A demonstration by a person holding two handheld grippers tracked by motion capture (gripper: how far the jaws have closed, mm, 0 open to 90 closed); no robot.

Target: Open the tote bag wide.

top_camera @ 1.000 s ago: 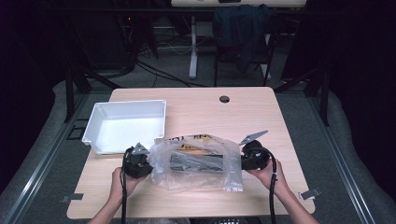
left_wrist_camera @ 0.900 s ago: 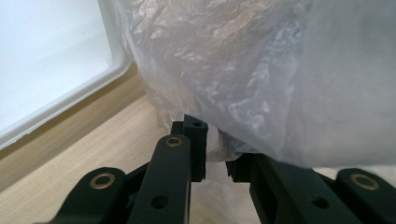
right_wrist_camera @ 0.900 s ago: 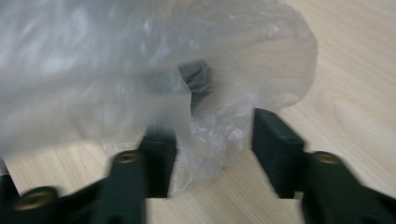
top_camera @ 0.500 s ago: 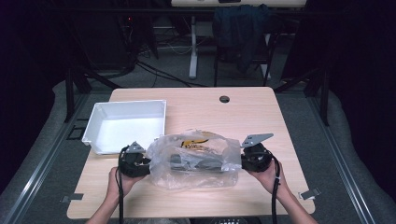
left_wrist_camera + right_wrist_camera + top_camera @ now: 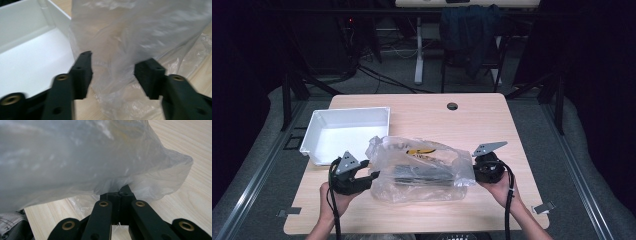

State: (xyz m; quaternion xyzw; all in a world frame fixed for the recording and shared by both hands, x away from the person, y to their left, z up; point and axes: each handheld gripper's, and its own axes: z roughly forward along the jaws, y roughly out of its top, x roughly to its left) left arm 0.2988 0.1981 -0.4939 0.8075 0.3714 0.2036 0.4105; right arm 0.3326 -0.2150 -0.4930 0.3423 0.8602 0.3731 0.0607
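Observation:
A clear plastic bag (image 5: 419, 167) with a dark long item and a yellow-printed pack inside lies across the front of the wooden table (image 5: 492, 120). My left gripper (image 5: 371, 178) is at the bag's left end with its jaws open; in the left gripper view the bag's film (image 5: 120, 45) hangs between and beyond the spread fingers (image 5: 81, 72). My right gripper (image 5: 472, 169) is shut on the bag's right edge. In the right gripper view its jaws are pressed together on the film (image 5: 140, 182), and the bag bulges over them.
A white rectangular tray (image 5: 312, 142) stands at the left of the table, just behind my left gripper, and shows close by as the tray (image 5: 30, 57) in the left gripper view. A round cable hole (image 5: 452, 106) is near the far edge. Chairs and cables stand beyond the table.
My left gripper has opened and let go of the bag's left end, drawing slightly away. The bag has slumped and spread on the table. My right gripper has stayed shut on its edge.

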